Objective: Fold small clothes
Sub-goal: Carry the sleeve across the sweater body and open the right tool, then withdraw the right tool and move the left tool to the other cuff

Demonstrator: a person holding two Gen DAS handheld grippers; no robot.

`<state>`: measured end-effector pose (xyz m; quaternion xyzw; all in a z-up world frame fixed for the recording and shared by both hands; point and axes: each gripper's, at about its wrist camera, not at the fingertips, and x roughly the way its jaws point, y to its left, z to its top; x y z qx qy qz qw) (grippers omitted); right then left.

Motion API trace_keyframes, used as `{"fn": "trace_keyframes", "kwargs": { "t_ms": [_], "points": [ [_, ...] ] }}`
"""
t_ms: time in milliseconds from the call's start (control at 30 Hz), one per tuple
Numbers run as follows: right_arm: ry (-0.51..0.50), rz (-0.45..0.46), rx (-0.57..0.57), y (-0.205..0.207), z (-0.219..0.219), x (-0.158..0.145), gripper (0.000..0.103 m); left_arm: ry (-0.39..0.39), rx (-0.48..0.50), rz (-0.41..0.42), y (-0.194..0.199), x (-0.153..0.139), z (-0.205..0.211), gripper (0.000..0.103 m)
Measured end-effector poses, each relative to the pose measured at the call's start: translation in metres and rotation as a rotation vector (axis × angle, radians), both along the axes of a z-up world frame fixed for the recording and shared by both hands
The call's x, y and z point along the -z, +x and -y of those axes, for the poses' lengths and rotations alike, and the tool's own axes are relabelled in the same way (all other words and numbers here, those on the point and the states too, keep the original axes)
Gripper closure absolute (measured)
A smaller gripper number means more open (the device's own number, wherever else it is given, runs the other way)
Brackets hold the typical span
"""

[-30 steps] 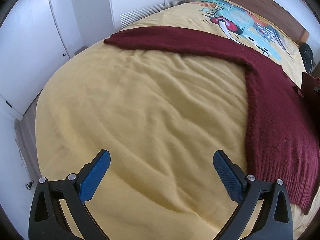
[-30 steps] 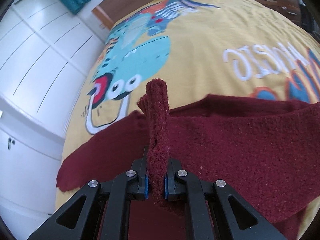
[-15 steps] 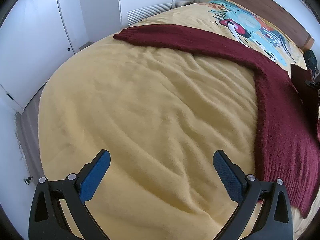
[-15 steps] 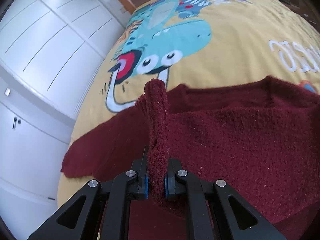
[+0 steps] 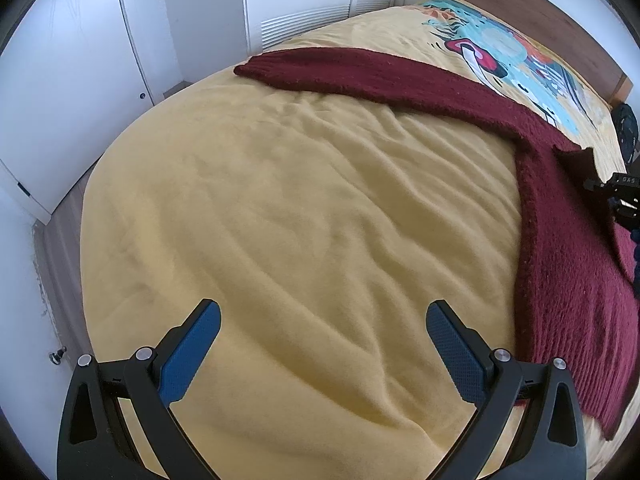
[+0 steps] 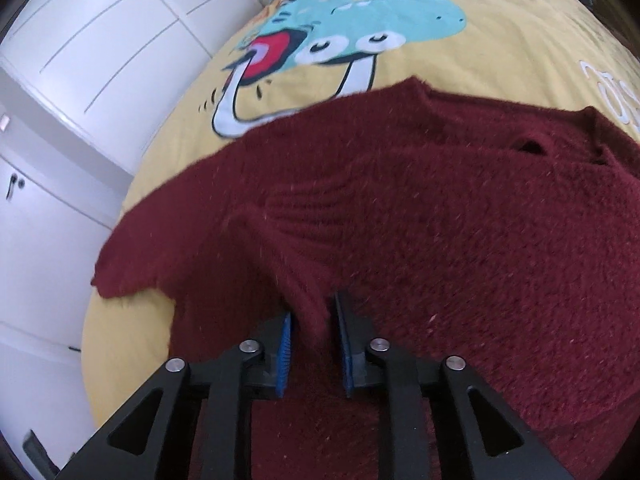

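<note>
A dark red knitted sweater (image 5: 560,264) lies on the right side of the yellow bedspread (image 5: 300,200). One sleeve (image 5: 352,68) stretches out flat to the far left. My left gripper (image 5: 323,308) hangs open over bare bedspread, left of the sweater's hem, holding nothing. In the right wrist view the other sleeve (image 6: 280,248) is folded over the sweater's body (image 6: 460,220). My right gripper (image 6: 314,312) has its jaws opening, and a ridge of that sleeve's fabric sits loosely between the blue pads (image 6: 285,340).
The bedspread has a cartoon print (image 6: 352,28) near the wooden headboard (image 5: 540,12). White wardrobe doors (image 5: 72,80) stand beyond the bed's left edge, with a strip of floor (image 5: 60,232) between. A dark object (image 5: 626,128) sits at the far right.
The right gripper has moved lower across the sweater, and its jaws have parted. The sleeve end that stood upright in them now lies slumped on the sweater. The left gripper has barely moved.
</note>
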<state>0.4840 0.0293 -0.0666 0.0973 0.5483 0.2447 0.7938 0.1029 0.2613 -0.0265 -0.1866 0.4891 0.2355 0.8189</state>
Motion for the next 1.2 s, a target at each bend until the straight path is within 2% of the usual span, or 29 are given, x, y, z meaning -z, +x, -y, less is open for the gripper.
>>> {"fn": "trace_keyframes", "kwargs": {
  "t_ms": [100,167,300,467,667,833,1067,1200],
  "points": [
    [-0.007,0.009,-0.025,-0.007,-0.007,-0.001,0.068,0.010,-0.008,-0.001,0.000,-0.001,0.000,0.002],
    [-0.003,0.017,-0.045,-0.010,-0.011,-0.004,0.066,0.018,-0.012,0.000,-0.001,-0.003,0.000,0.002],
    [0.006,0.048,-0.067,-0.017,-0.009,-0.017,0.066,0.034,-0.018,0.010,-0.001,-0.007,0.000,0.002],
    [-0.054,0.109,-0.025,-0.017,0.018,-0.027,0.066,0.041,-0.012,0.011,0.001,-0.009,0.000,0.002],
    [-0.158,0.100,0.017,-0.017,0.037,-0.009,0.066,0.025,-0.005,0.004,0.003,-0.005,-0.002,0.002],
    [-0.193,0.109,-0.009,-0.028,0.024,0.006,0.066,0.020,0.002,0.007,0.005,-0.004,-0.004,0.002],
    [-0.169,0.125,-0.097,-0.047,0.003,0.000,0.065,0.056,-0.002,0.043,0.009,-0.010,-0.008,0.002],
    [-0.168,0.159,-0.075,-0.050,0.014,-0.010,0.065,0.066,-0.004,0.063,0.015,-0.016,-0.014,0.002]
  ]
}}
